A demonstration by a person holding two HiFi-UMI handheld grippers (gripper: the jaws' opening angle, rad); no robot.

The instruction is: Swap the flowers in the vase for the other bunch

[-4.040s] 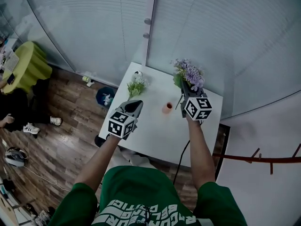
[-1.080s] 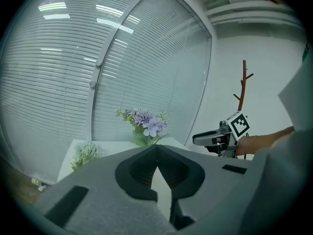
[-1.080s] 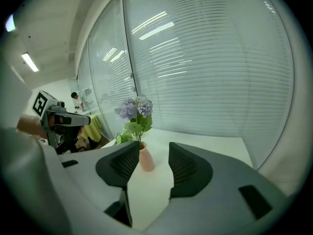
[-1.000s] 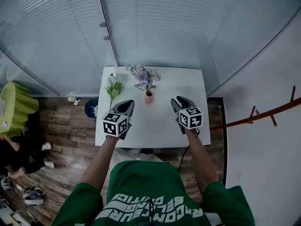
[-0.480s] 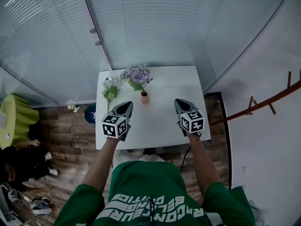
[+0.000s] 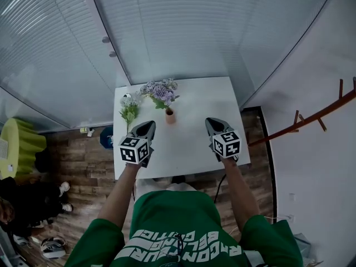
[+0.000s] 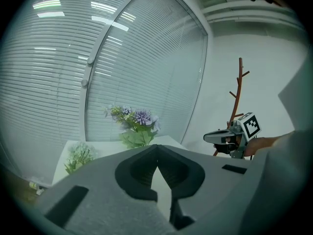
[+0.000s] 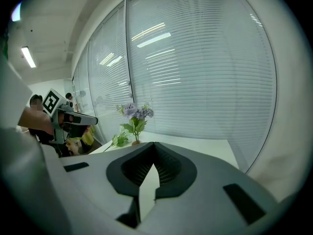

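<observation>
A small terracotta vase (image 6: 170, 116) stands on the white table (image 6: 192, 102) with the purple bunch (image 6: 159, 91) upright in it. The white-and-green bunch (image 6: 129, 107) lies flat on the table to the vase's left. My left gripper (image 6: 146, 130) hovers near the front edge, shut and empty, just below the lying bunch. My right gripper (image 6: 213, 124) is shut and empty, off to the vase's right. The left gripper view has the purple bunch (image 7: 139, 119) and the white bunch (image 7: 79, 155) beyond its closed jaws. In the right gripper view the vase (image 8: 136, 142) sits far ahead.
A glass wall with blinds (image 6: 183, 32) runs behind the table. A brown coat stand (image 6: 311, 124) is at the right. On the wooden floor to the left are a blue object (image 6: 107, 137) and a yellow-green seat (image 6: 22, 143).
Four seconds ago my right gripper held the purple bunch above an empty vase. That bunch now stands in the vase, and the right gripper has drawn back empty. The left gripper has barely moved.
</observation>
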